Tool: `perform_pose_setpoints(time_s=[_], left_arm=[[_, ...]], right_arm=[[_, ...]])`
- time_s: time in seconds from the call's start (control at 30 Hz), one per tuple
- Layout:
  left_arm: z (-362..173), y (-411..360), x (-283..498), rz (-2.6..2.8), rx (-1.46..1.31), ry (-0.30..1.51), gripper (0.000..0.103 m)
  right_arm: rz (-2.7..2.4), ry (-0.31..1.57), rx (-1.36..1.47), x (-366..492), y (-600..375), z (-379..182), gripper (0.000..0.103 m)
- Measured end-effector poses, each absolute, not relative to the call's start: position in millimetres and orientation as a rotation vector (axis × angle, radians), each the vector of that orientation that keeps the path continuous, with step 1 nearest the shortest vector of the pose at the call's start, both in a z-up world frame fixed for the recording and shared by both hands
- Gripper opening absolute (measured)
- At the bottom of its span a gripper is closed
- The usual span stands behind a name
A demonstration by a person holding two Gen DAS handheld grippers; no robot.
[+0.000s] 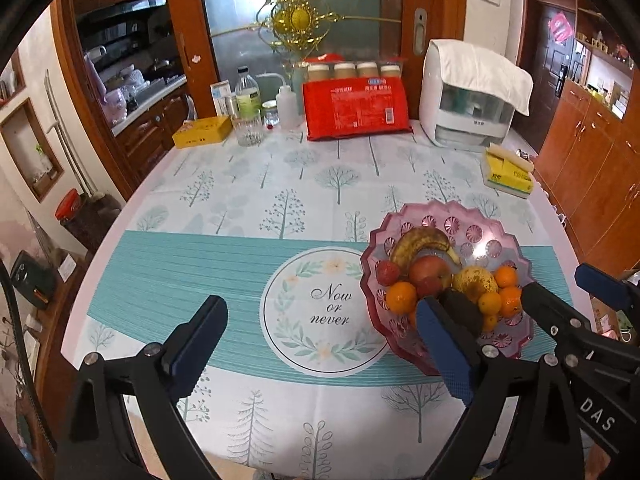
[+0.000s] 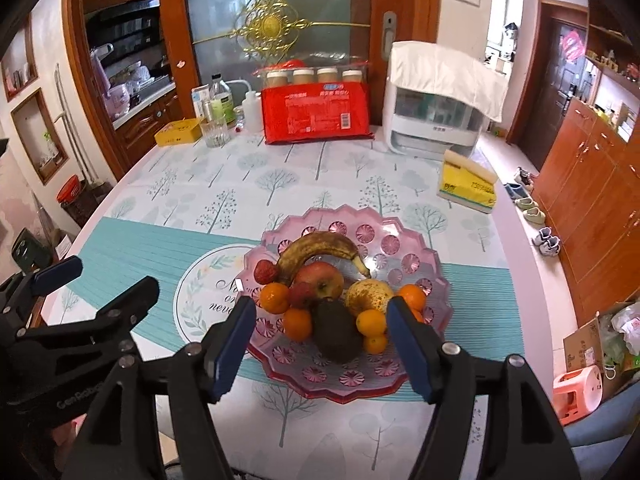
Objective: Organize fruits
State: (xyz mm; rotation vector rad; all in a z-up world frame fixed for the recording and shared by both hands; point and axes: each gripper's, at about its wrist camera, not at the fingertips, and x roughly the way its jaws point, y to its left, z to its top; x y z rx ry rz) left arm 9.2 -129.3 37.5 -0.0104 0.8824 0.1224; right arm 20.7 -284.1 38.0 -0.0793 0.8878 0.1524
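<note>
Above the table (image 2: 168, 184), both grippers, left (image 1: 320, 344) and right (image 2: 320, 332), gape empty; fruit sits piled in pink bowl (image 2: 400, 384).

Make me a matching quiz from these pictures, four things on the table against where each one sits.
Things:
1. banana
2. avocado
3. tissue pack
4. red packet

Places:
A. front of the bowl, nearest the camera
B. far edge of the table, against the door
C. back of the fruit pile, arched over the apple
D. on the cloth, right of the bowl and behind it

Pairs: 1-C, 2-A, 3-D, 4-B
</note>
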Motion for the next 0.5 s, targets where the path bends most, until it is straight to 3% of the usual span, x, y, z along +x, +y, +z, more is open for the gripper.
perform_pose_setpoints(time_s=[0.5], left_arm=[[42.3,-132.8,9.2,0.111,0.015,0.871,0.095]], right_arm=[[0.111,0.860,-0.050,16.0,-285.3,44.7,0.070]])
